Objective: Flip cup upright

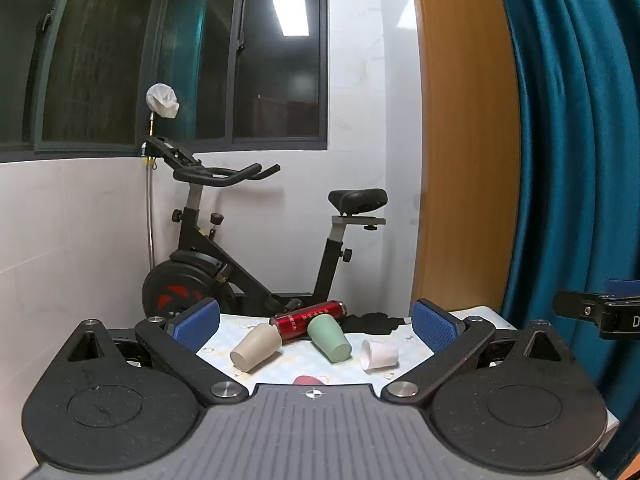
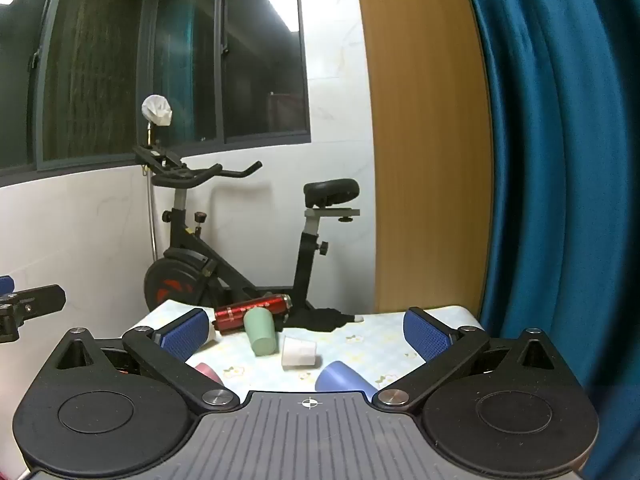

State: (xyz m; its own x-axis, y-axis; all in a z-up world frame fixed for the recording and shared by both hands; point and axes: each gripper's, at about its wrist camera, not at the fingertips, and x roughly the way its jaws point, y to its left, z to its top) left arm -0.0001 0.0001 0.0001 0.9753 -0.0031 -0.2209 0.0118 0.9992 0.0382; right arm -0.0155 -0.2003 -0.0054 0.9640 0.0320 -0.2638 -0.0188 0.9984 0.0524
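Observation:
Several cups lie on their sides on a small table with a patterned cloth (image 1: 384, 368). In the left wrist view a beige cup (image 1: 256, 347), a green cup (image 1: 330, 338) and a white paper cup (image 1: 379, 354) lie ahead of my open, empty left gripper (image 1: 316, 326); a red cup's edge (image 1: 307, 380) shows just below. In the right wrist view my open, empty right gripper (image 2: 306, 334) faces the green cup (image 2: 261, 335), the white cup (image 2: 299, 353), a blue cup (image 2: 344, 377) close below and a pink cup (image 2: 208, 372) at the left finger.
A red metal bottle (image 1: 310, 318) lies on its side behind the cups, next to a black cloth (image 1: 374, 323). An exercise bike (image 1: 224, 256) stands behind the table. A wooden panel (image 1: 468, 140) and a blue curtain (image 1: 576, 140) are at the right.

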